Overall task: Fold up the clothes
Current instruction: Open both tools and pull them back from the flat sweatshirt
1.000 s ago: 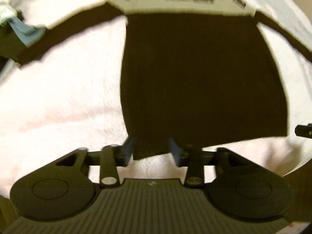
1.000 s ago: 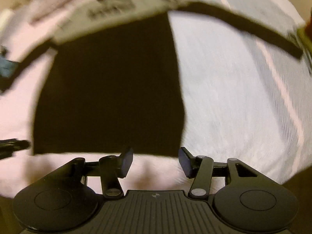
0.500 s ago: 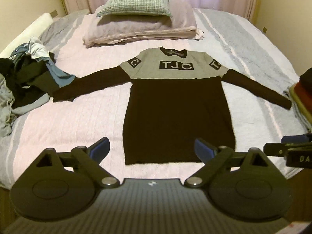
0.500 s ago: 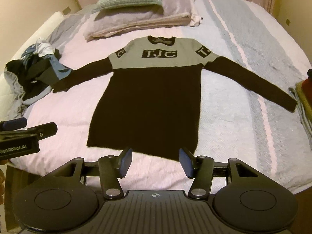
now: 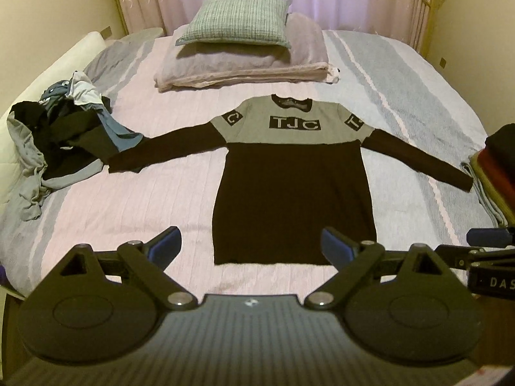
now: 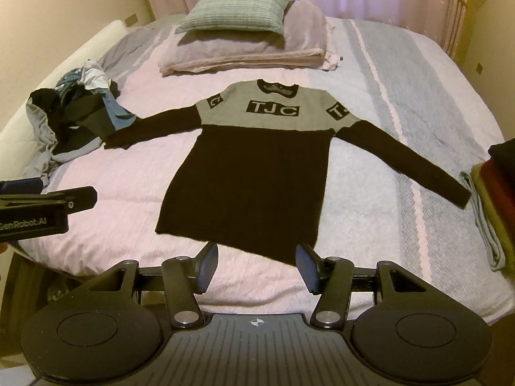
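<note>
A long black sweater [image 5: 294, 199] [image 6: 248, 180] with a grey "TJC" chest band lies flat and face up on the bed, both sleeves spread out sideways. My left gripper [image 5: 252, 246] hovers wide open just short of its hem, holding nothing. My right gripper [image 6: 256, 265] is open too, above the hem's right part, its jaws less far apart. The right gripper's side [image 5: 489, 257] shows at the right edge of the left wrist view, and the left gripper [image 6: 42, 207] at the left edge of the right wrist view.
A heap of unfolded clothes [image 5: 58, 138] [image 6: 74, 115] lies at the bed's left side, touching the left sleeve end. Folded clothes [image 5: 497, 173] [image 6: 495, 193] are stacked at the right edge. A green pillow [image 5: 238, 21] rests on folded blankets at the head. Curtains hang behind.
Both grippers have pulled back and up from the hem, so the whole sweater now shows. The left gripper's jaws have spread wide; the sweater lies released and flat.
</note>
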`<action>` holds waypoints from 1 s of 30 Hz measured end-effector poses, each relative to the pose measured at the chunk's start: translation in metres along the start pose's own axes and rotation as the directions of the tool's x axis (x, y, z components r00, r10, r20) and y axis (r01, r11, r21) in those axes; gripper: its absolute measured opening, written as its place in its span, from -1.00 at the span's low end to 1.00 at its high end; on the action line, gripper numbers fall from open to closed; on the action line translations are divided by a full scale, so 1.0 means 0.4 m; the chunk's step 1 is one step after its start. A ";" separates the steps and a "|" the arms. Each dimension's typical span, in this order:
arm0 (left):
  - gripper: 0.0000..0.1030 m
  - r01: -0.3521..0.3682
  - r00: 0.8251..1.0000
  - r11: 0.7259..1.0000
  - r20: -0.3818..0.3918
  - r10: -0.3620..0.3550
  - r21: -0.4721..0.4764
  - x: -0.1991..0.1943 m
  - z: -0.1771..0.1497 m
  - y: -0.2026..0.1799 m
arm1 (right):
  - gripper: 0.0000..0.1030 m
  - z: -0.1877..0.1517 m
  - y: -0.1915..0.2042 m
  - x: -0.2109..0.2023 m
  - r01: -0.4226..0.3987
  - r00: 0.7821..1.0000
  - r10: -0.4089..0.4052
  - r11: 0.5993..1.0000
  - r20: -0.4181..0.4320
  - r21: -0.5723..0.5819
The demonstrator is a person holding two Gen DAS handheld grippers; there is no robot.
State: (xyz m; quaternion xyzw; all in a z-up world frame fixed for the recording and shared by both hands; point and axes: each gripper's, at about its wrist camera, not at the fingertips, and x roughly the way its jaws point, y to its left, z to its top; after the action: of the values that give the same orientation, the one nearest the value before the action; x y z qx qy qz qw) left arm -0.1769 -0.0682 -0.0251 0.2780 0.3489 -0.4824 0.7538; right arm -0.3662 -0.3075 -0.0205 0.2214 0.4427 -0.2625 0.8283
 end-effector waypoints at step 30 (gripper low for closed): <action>0.78 0.023 0.999 0.999 -0.047 -0.021 0.039 -0.016 -0.032 -0.052 | -0.01 -0.044 -0.023 -0.027 -0.016 0.999 0.017 1.000 -0.030 0.012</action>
State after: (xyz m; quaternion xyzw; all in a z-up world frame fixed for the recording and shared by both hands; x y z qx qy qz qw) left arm -0.2010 -0.0630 -0.0295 0.3001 0.3598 -0.4910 0.7345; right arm -0.3880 -0.3012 -0.0214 0.2336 0.4517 -0.2549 0.8225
